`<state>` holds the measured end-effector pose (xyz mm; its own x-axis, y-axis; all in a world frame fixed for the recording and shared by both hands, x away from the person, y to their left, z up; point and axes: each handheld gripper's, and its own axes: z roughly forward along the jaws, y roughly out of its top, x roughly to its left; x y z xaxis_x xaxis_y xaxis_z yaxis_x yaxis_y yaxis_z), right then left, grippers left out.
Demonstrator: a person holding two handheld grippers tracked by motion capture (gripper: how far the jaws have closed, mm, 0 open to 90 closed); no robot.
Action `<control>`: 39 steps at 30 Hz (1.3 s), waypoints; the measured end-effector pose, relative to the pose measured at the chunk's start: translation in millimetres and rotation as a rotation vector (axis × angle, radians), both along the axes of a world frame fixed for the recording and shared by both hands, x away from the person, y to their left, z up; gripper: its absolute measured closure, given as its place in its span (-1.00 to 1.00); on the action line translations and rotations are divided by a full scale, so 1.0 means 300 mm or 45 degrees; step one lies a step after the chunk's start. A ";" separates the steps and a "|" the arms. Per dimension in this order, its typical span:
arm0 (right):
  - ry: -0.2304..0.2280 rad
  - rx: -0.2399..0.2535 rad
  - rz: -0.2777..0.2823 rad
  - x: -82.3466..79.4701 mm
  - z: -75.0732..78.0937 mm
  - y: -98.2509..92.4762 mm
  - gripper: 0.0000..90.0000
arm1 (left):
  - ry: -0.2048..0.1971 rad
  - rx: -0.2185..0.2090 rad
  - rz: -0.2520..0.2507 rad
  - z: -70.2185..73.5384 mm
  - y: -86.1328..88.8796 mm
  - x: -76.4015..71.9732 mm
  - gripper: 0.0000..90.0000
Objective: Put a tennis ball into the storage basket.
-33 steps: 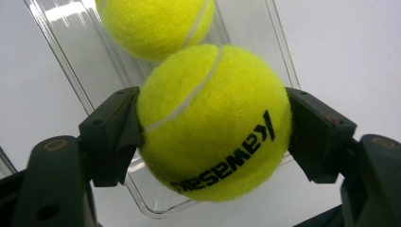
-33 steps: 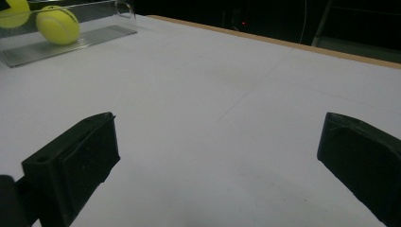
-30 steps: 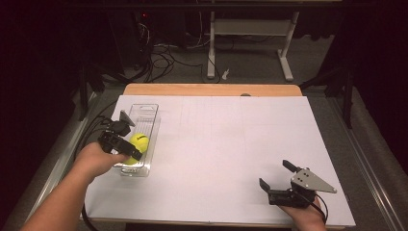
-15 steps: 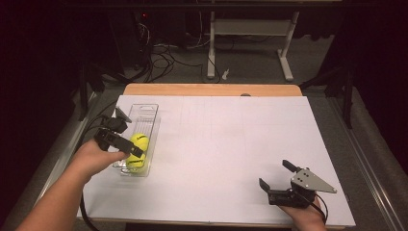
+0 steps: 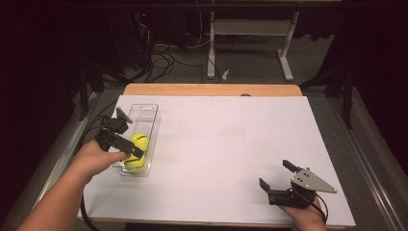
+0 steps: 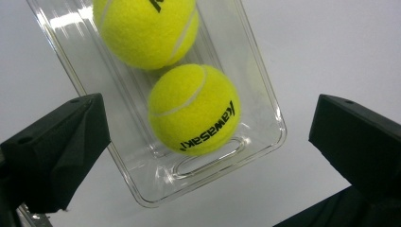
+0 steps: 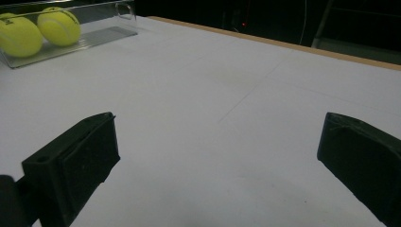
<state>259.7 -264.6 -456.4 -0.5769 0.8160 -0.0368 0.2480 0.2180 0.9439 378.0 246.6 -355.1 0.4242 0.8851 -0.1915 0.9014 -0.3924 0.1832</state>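
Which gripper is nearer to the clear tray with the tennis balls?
Left. The left gripper hovers open right over the near end of the clear tray, above the tennis balls. The right gripper sits open far across the table.

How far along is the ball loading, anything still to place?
Done: two tennis balls lie in the clear tray, side by side along it. In hand: nothing; the left gripper hangs open over the tray's near end, apart from the balls. The right gripper rests open at the table's near right. Left: no loose ball shows on the table.
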 end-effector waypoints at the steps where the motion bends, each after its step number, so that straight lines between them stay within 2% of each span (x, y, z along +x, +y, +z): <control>1: 0.000 0.000 0.000 0.000 0.000 0.000 -1.00 | 0.002 -0.003 -0.005 0.000 -0.004 -0.002 -0.98; 15: 0.003 0.000 -0.001 0.000 -0.001 0.001 -1.00 | -0.005 0.004 -0.065 -0.005 -0.069 -0.015 -0.98; 23: 0.004 0.000 -0.001 0.000 -0.001 0.002 -1.00 | 0.000 0.029 -0.107 -0.001 -0.117 -0.019 -0.98; 39: 0.000 -0.002 0.000 0.000 0.000 0.002 -1.00 | -0.012 0.009 -0.233 0.005 -0.270 -0.047 -0.98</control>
